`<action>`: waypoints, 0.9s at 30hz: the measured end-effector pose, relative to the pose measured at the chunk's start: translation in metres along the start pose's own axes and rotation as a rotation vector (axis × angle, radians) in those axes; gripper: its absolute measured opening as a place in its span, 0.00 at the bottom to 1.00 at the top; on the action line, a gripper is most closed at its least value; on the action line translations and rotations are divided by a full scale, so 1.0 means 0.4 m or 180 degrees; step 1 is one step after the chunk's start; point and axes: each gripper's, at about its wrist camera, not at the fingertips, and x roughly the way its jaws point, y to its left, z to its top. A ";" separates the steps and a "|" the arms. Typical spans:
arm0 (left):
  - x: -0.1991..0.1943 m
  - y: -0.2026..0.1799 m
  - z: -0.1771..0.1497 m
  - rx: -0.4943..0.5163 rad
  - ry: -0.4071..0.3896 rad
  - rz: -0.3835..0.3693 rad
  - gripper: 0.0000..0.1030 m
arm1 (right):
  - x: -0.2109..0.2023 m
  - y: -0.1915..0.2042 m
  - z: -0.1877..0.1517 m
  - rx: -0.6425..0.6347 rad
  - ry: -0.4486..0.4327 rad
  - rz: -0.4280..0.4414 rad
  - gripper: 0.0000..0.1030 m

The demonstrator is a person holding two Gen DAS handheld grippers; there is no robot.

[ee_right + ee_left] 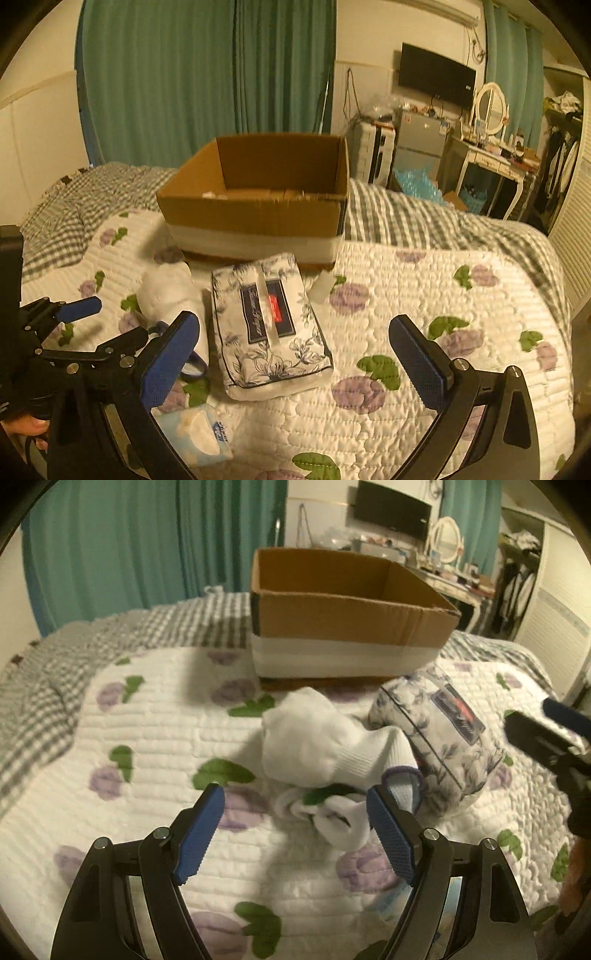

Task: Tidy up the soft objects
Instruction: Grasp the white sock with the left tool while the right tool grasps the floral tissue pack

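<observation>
- The left gripper (295,834) has its blue-padded jaws spread wide and nothing between the pads; it points down at the bed.
- Just past its fingertips lies a small crumpled white sock (332,816), and beyond that a larger bundle of white socks (317,742) with a purple-edged cuff, both resting on the quilt.
- The right gripper (295,358) is also wide open and grips nothing (its left pad sits in front of the sock bundle's edge in the right wrist view).
- Between and ahead of its fingers lies a floral fabric tissue-box cover (271,328) with a dark label and a slot in the top, lying flat and just beside the socks.
- Near the right gripper's left finger sits a small blue-and-white pack of tissues (199,434).
- A small white item (321,290) lies just to the right of the tissue cover's far corner; what it is cannot be made out.
- Behind these stands an open cardboard box (258,218) with a white band round its lower part, apparently empty apart from scraps.
- Everything rests on a white quilt with purple flowers (424,295), over a grey checked bedspread (406,221).
</observation>
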 end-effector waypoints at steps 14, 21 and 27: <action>0.104 -0.017 -0.041 0.0082 0.0340 -0.0081 0.76 | 0.139 0.004 -0.040 -0.0068 0.0473 0.0056 1.00; 0.106 -0.031 -0.052 0.0206 0.0315 -0.0135 0.50 | 0.179 -0.007 -0.058 0.0020 0.0604 0.0156 1.00; 0.097 -0.045 -0.057 0.0266 0.0337 -0.0175 0.34 | 0.176 -0.003 -0.062 0.0061 0.0688 0.0338 0.62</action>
